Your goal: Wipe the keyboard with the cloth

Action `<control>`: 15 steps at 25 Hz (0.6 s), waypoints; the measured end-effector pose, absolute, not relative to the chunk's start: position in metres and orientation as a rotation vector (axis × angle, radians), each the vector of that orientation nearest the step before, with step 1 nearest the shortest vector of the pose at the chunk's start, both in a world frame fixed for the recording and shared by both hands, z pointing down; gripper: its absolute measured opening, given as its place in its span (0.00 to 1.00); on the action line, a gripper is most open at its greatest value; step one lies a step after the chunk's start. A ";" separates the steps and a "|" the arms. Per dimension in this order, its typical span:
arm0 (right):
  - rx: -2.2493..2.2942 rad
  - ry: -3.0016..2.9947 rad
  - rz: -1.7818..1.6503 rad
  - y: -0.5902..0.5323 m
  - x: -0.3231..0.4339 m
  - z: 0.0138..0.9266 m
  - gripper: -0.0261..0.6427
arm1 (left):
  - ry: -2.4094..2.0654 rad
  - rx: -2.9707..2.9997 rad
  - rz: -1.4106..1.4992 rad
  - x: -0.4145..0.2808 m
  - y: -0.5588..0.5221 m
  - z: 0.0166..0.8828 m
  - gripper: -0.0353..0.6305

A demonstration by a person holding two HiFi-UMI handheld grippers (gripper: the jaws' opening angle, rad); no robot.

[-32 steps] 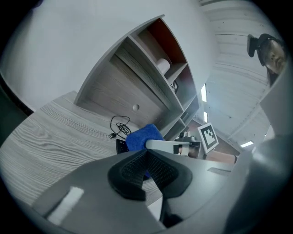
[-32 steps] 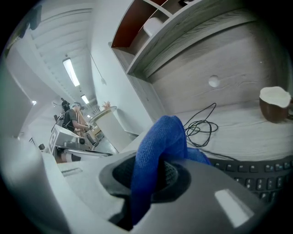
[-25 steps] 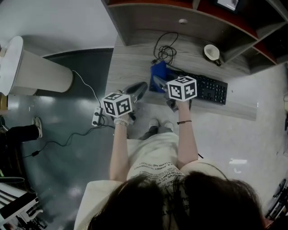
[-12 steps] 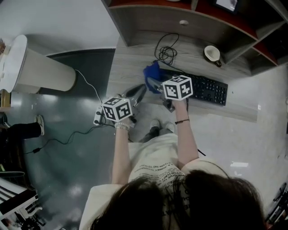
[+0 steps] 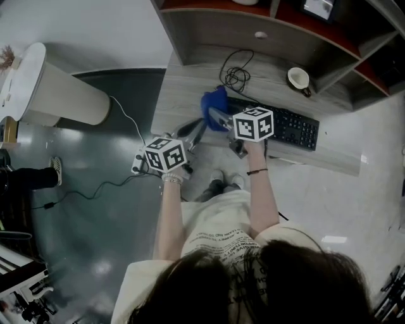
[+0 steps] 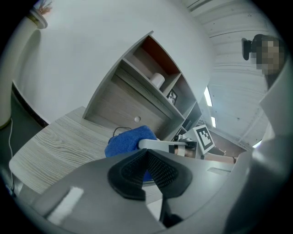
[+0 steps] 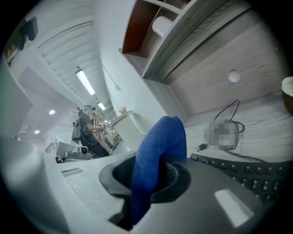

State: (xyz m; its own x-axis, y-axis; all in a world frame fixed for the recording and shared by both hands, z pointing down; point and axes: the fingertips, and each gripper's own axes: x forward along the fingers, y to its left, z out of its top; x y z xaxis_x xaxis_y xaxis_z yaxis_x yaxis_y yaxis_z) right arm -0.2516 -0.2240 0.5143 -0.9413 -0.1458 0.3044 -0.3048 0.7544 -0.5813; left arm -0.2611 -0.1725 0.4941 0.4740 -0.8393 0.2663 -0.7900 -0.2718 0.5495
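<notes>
The black keyboard [image 5: 288,124] lies on the grey wooden desk [image 5: 183,88], and its keys show low in the right gripper view [image 7: 247,173]. My right gripper [image 5: 213,114] is shut on the blue cloth [image 5: 214,101], which is bunched up just off the keyboard's left end. The cloth [image 7: 158,151] stands up between the right gripper's [image 7: 151,180] pads and hangs down below them. My left gripper [image 5: 199,126] hovers at the desk's front edge, left of the right one; in its own view the gripper [image 6: 147,170] is shut with nothing between the pads, and the cloth [image 6: 129,140] lies beyond.
A coiled black cable [image 5: 236,76] lies behind the cloth, and a cup [image 5: 297,77] stands at the back right under the shelf unit [image 5: 266,19]. On the floor to the left are a power strip [image 5: 137,166] and a white round stand [image 5: 60,95].
The right gripper has shifted a little left and up with the cloth, which now sits bunched beyond the keyboard's left end. The left gripper has drifted slightly toward the person.
</notes>
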 end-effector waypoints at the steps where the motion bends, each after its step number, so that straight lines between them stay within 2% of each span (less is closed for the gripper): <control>1: 0.355 -2.720 0.957 -0.224 -0.250 0.513 0.13 | -1.352 2.097 -0.106 -0.261 -0.172 0.492 0.06; 15: 0.310 -2.895 0.870 -0.215 -0.228 0.472 0.13 | -1.448 2.176 -0.174 -0.252 -0.164 0.464 0.06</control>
State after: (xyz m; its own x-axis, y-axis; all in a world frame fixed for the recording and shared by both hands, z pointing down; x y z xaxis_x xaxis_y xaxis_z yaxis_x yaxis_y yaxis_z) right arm -0.2284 -0.2151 0.4725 -0.9739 -0.1648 0.1558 -0.2234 0.8158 -0.5335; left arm -0.2520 -0.1642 0.4643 0.4215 -0.8902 0.1729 -0.8241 -0.2965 0.4827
